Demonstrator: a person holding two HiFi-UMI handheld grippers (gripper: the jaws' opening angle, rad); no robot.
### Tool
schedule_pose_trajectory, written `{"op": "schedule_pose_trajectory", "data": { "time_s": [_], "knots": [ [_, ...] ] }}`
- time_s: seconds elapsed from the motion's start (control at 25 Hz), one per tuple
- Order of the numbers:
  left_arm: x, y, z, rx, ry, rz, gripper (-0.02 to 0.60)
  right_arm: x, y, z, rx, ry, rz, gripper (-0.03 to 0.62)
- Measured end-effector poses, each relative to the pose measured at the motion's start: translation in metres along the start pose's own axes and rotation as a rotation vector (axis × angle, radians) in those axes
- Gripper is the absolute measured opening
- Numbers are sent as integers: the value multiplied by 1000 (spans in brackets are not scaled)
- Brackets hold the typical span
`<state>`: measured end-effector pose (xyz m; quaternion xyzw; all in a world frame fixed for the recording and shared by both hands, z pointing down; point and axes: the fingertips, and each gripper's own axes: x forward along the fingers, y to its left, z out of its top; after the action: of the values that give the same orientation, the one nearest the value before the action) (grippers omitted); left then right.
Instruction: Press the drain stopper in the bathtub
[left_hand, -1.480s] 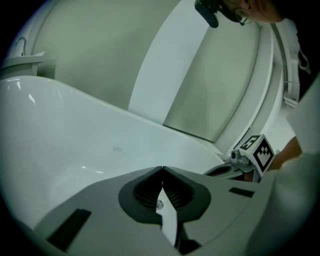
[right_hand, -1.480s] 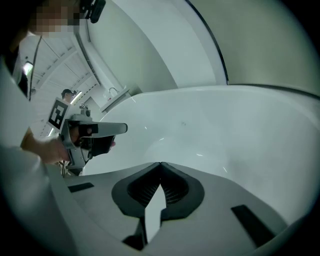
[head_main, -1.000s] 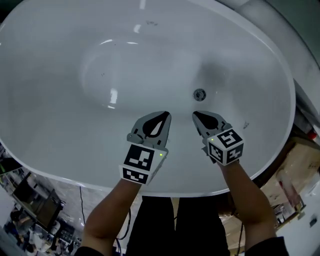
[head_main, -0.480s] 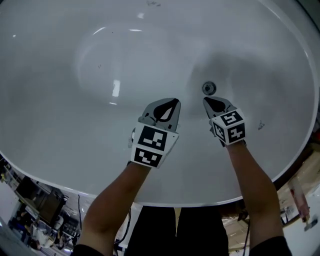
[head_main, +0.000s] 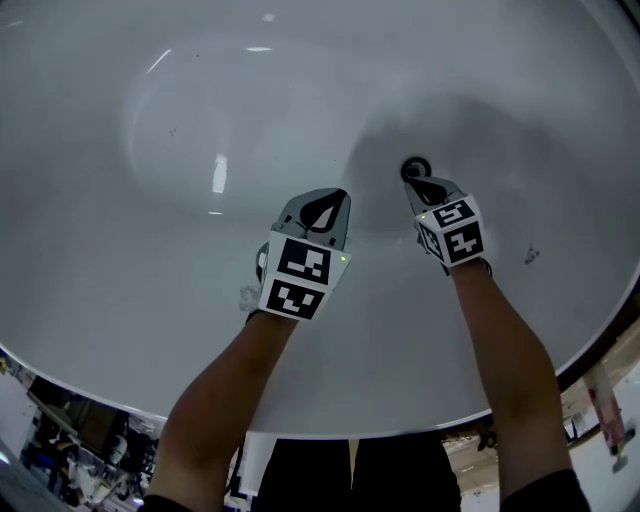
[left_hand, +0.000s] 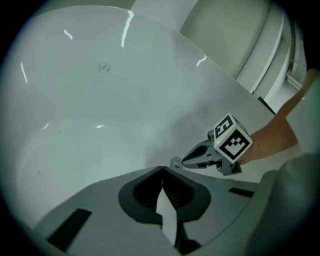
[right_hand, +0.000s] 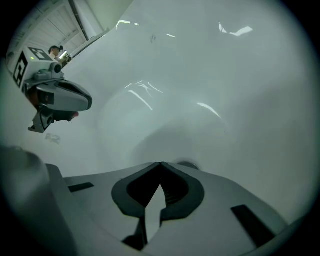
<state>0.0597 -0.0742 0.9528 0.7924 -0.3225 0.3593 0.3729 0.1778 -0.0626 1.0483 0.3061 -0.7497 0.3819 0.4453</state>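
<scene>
A: In the head view, your right tool (head_main: 420, 183) has its tip just beside the drain stopper (head_main: 415, 168), on the side nearer you, low in the white bathtub (head_main: 200, 110). I can't tell from up here whether it touches the stopper.

B: Your left tool (head_main: 338, 195) hangs to the left of the drain stopper, clear of it, with no part in the press.

A: In the left gripper view, your left tool's jaws meet at the tips with nothing between them. Beyond them the drain stopper (left_hand: 176, 162) shows as a small round metal cap. Your right tool (left_hand: 210, 152) points right at its edge.

B: The right gripper view agrees. Your right tool's jaws are closed tip to tip and empty. The drain stopper (right_hand: 188, 164) peeks out just past the tips, slightly to their right.

A: There's nothing to take hold of here. I'd judge it a rigid, smooth cap, probably sprung, so you push it with the joined tips rather than pinch it.

B: Aim at the middle of its top and press straight down. Off-centre, your tips may skid off the polished metal onto the slick bathtub floor.
</scene>
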Motion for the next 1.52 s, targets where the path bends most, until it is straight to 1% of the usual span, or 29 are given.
{"op": "schedule_pose_trajectory", "data": {
  "time_s": [0.2,0.36,0.56,0.72,0.88,1.0,1.16,1.32,1.4,1.52],
  "knots": [
    [21,6,-17,-19,12,10,14,16,-19,-20,-36,53,-34,14],
    [34,10,-30,-27,32,7,14,22,-29,-25,-78,79,-70,15],
    [48,18,-42,-68,59,34,14,36,-38,-34,-121,114,-80,15],
    [52,22,-44,-57,71,38,14,47,-44,-40,-133,166,-105,15],
    [51,22,-46,-81,67,38,14,50,-43,-43,-154,195,-126,15],
    [51,17,-49,-94,67,30,14,52,-43,-44,-167,243,-151,17],
    [48,11,-47,-90,65,17,14,54,-43,-44,-155,285,-163,17],
    [40,12,-40,-67,53,20,14,54,-42,-45,-201,296,-194,17],
    [32,16,-35,-57,44,37,14,52,-42,-43,-182,294,-193,17],
    [11,21,-26,-66,37,49,14,39,-37,-35,-127,279,-190,15]
  ]
}}
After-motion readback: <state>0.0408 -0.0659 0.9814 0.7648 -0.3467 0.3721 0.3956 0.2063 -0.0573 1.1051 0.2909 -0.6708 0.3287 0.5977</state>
